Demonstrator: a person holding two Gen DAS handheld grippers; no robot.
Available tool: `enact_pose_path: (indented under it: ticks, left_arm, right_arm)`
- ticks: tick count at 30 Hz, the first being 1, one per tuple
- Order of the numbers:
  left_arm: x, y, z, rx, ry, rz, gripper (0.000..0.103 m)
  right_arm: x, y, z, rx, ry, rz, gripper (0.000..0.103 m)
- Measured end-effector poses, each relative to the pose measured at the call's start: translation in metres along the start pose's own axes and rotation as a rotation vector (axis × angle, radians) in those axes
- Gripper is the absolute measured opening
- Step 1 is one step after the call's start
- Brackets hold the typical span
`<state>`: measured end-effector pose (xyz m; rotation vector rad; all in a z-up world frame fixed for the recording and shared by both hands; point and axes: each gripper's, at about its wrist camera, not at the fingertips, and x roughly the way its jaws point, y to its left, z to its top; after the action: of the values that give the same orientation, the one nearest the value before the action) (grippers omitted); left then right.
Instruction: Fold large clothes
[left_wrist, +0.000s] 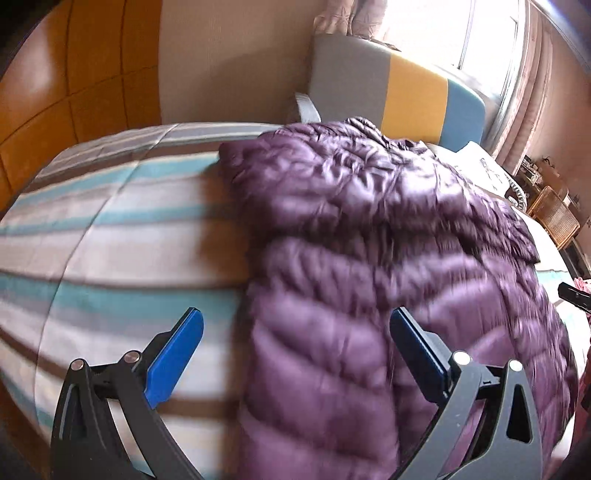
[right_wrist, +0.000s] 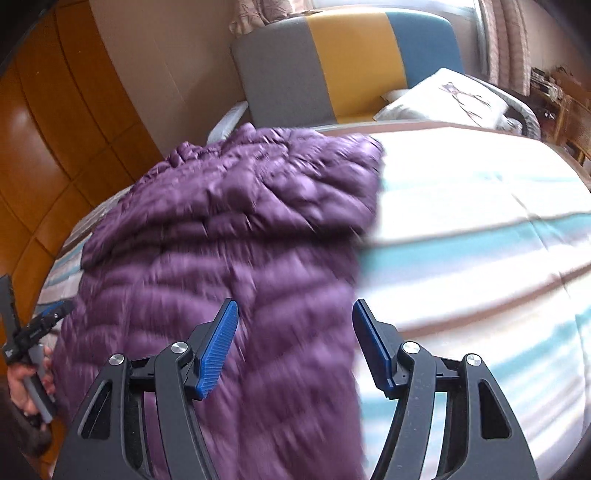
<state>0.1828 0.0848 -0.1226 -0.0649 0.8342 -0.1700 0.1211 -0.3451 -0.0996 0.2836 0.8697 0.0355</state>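
A purple quilted down jacket lies lengthwise on the striped bed, its sides folded in. In the right wrist view the jacket fills the left half. My left gripper is open and empty above the jacket's left edge near the hem. My right gripper is open and empty above the jacket's right edge. The left gripper also shows at the far left of the right wrist view, held by a hand. Both views are motion-blurred.
A grey, yellow and blue headboard stands at the bed's far end, with a white pillow beside it. A wooden wardrobe is on the left. Rattan furniture stands by the window on the right.
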Motion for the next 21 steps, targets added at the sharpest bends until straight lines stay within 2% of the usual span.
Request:
enact_pose_path:
  ticks: [6, 7, 14, 19, 21]
  left_arm:
    - [-0.020, 0.020, -0.044, -0.016, 0.023, -0.009, 0.098]
    - [-0.019, 0.018, -0.047, -0.016, 0.031, -0.014, 0.093]
    - [-0.043, 0.015, -0.072, 0.046, 0.024, -0.044, 0.079]
    - [-0.059, 0.015, -0.086, 0.054, 0.032, -0.082, 0.063]
    - [-0.064, 0.017, -0.091, 0.051, 0.044, -0.107, 0.062]
  right_arm:
    - [-0.027, -0.021, -0.044, 0.017, 0.032, 0.004, 0.064]
    - [-0.030, -0.023, -0.051, 0.017, 0.036, 0.007, 0.064]
    - [-0.037, -0.021, -0.089, 0.007, 0.072, 0.028, 0.064]
    - [-0.046, -0.017, -0.102, -0.015, 0.071, 0.035, 0.064]
    - [-0.050, -0.018, -0.107, -0.005, 0.077, 0.048, 0.062]
